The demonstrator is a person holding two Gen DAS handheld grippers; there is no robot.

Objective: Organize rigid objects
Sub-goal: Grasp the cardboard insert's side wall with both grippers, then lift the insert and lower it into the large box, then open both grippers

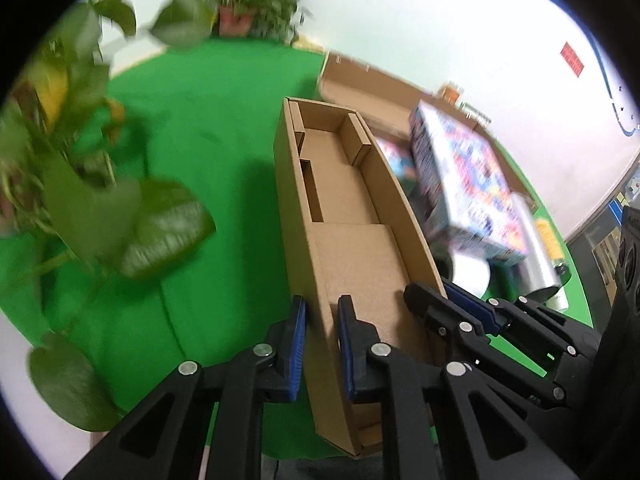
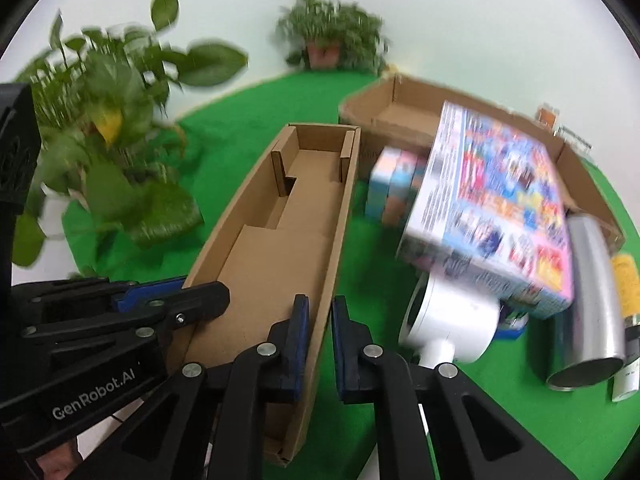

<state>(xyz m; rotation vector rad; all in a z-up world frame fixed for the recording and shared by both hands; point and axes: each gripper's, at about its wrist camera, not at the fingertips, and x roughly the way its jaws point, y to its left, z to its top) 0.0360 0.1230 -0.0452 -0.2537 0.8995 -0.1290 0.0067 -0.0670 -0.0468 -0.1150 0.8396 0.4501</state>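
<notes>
A long empty cardboard tray (image 1: 352,216) lies on the green cloth, also in the right wrist view (image 2: 288,216). My left gripper (image 1: 322,344) is shut on the tray's left wall near its front end. My right gripper (image 2: 320,344) is shut on the tray's right wall; it also shows in the left wrist view (image 1: 452,304). A colourful flat box (image 2: 500,208) leans over a white round device (image 2: 452,320) to the right of the tray. A silver cylinder (image 2: 588,300) lies further right.
A wide open cardboard box (image 2: 400,108) stands behind the colourful box, with a small pastel box (image 2: 396,188) in front of it. Potted plants (image 2: 100,152) crowd the left; another pot (image 2: 324,48) stands at the back. A yellow-labelled item (image 2: 626,280) lies far right.
</notes>
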